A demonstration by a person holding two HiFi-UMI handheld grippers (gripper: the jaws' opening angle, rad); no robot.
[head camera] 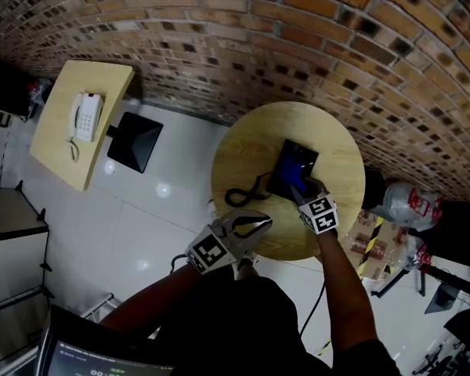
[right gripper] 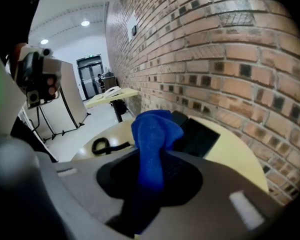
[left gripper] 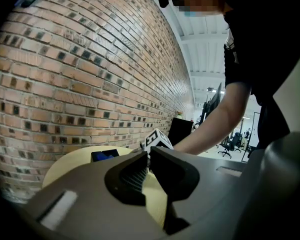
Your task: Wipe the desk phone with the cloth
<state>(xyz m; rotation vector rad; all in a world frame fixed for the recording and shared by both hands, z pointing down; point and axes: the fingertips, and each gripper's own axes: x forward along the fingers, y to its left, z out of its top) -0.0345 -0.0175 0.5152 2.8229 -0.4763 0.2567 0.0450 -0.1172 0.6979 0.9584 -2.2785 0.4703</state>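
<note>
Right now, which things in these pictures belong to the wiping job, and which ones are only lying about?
Job: desk phone, blue cloth, right claw gripping it, round table.
Lying about: white phone on the far table, plastic bags, empty left claw.

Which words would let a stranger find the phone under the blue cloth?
Find the round wooden table beside the brick wall. The black desk phone lies on it, under the blue cloth; the other phone, on the rectangular table, is white.
</note>
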